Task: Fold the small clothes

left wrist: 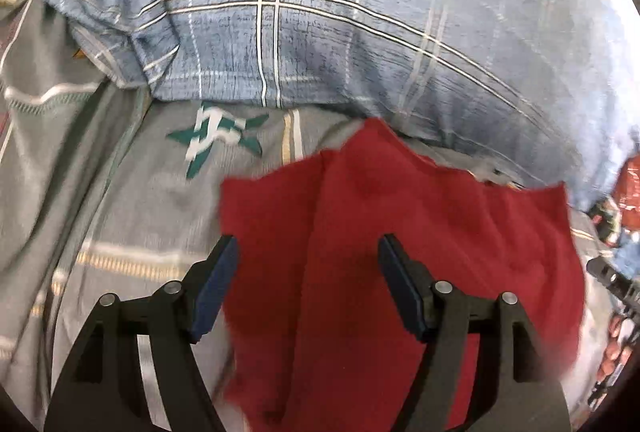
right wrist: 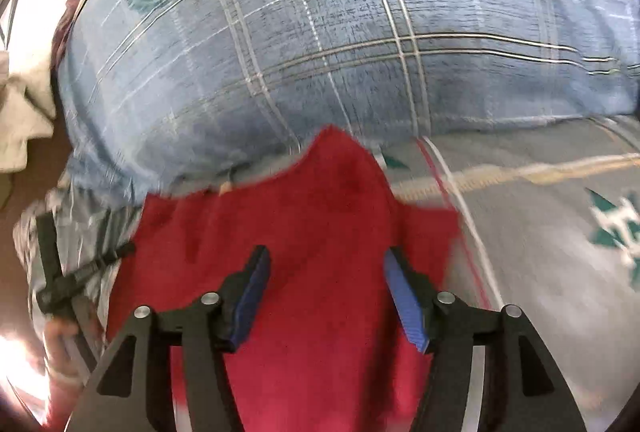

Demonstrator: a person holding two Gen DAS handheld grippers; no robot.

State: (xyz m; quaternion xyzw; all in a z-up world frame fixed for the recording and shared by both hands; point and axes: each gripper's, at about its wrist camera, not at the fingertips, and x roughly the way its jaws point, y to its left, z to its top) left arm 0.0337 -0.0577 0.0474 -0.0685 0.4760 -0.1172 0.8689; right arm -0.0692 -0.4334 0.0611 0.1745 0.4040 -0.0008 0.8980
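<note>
Red garment mid-fold, both tongs apart and empty.
Small red fabric garment (left wrist: 400, 232) lies on the grey patterned bedsheet (left wrist: 120, 232) below the blue plaid pillow (left wrist: 320, 31), long axis toward it. Left tongs (left wrist: 308, 280) and right tongs (right wrist: 326, 292) hover apart, gripping nothing; one crease visible, further folds likely left.

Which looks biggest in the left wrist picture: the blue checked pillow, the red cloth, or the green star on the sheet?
1. Blue checked pillow, filling the top of the picture.
2. Red cloth, though it lies nearer the camera, so it looks bigger than it is.
3. Green star, plainly the smallest.
</note>
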